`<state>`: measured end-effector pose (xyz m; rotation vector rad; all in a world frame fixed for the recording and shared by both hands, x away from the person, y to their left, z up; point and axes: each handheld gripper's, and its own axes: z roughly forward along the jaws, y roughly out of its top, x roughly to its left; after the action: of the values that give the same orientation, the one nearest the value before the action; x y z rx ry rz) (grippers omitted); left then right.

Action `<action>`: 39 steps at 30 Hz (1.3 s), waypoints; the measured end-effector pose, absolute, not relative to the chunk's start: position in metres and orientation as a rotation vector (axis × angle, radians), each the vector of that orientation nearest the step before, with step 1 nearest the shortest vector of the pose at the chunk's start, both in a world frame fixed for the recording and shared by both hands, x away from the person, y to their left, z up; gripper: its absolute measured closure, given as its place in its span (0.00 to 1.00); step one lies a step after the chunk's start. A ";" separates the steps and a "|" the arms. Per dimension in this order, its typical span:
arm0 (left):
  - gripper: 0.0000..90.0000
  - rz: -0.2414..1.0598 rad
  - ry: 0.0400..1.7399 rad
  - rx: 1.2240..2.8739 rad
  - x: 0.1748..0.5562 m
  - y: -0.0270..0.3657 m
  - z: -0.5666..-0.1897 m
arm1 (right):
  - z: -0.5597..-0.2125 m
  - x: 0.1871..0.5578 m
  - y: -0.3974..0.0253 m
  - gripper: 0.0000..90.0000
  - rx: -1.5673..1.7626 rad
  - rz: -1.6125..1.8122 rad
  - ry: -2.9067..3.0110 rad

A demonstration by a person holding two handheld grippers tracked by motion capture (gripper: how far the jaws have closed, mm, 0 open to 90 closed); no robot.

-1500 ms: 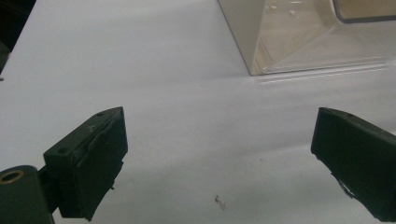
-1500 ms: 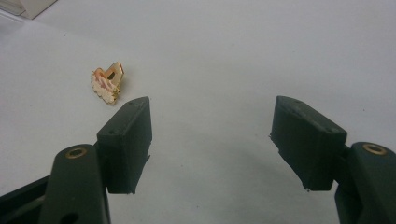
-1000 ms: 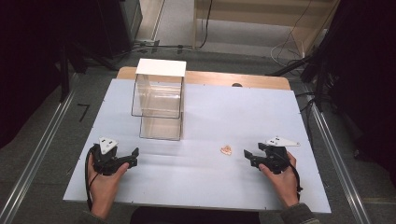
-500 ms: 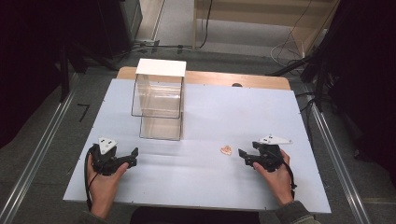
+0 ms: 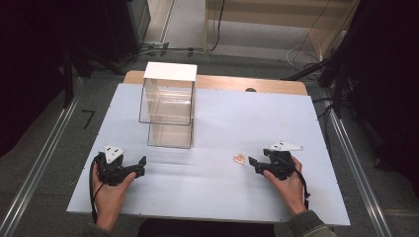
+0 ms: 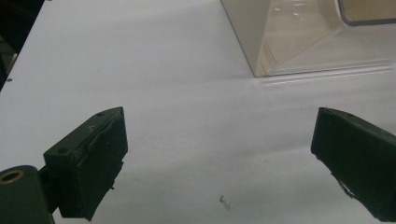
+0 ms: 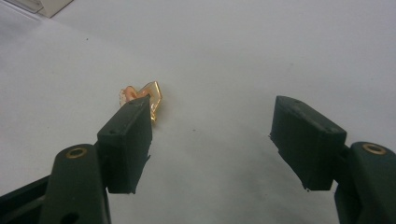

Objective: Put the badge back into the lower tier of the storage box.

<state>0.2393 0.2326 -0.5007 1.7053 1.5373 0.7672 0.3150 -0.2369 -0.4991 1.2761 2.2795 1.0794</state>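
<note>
Gold-orange trinket (image 7: 142, 99) sits just past my right gripper's (image 7: 212, 140) left fingertip (image 7: 128, 140), off-centre; both grippers gape empty, left gripper (image 6: 217, 156) much farther.

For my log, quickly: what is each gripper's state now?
Left gripper: open, holding nothing.
Right gripper: open, holding nothing; small orange piece beyond one jaw.
</note>
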 end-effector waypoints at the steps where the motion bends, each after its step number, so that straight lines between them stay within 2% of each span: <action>1: 0.05 0.767 1.537 1.706 0.239 0.233 -0.501 | -0.499 0.315 -0.236 0.31 1.275 1.081 2.282; 24: 0.05 0.769 1.535 1.697 0.238 0.234 -0.500 | -0.505 0.322 -0.211 0.33 1.238 1.066 2.313; 39: 0.05 0.766 1.534 1.700 0.238 0.235 -0.500 | -0.507 0.323 -0.199 0.43 1.202 1.062 2.336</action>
<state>0.2379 0.2345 -0.5001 1.7005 1.5337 0.7664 0.3228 -0.1992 -0.5073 1.2022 2.3365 1.0618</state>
